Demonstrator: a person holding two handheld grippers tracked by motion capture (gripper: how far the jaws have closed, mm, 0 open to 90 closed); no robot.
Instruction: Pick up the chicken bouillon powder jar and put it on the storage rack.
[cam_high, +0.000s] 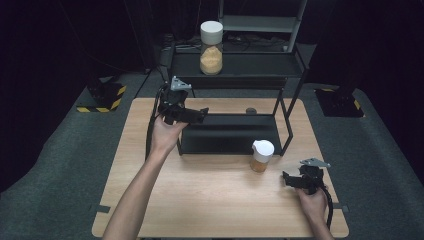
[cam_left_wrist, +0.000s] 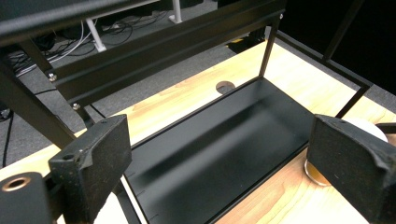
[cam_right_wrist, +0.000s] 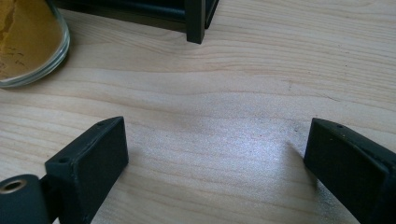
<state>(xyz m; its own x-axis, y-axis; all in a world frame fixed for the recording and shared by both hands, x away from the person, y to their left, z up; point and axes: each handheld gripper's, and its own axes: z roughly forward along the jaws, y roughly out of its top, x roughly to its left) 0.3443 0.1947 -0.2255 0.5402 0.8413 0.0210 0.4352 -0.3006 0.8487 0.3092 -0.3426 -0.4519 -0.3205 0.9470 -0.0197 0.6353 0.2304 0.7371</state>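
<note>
Small jar (cam_high: 262, 155): on table, just right of rack's lower tray (cam_high: 227, 134). Left gripper (cam_high: 199, 116) over tray, right gripper (cam_high: 290, 179) near jar; both wide open, empty. Approach jar level, centred.

Two jars stand in the scene: one tall jar (cam_high: 211, 47) with a white lid on the rack's upper shelf; one small jar (cam_high: 262, 155) with a white lid on the table (cam_high: 210, 200); one black two-shelf rack (cam_high: 235, 132); two grippers, the left gripper (cam_high: 200, 116) and the right gripper (cam_high: 287, 179); two hands hold them.
</note>
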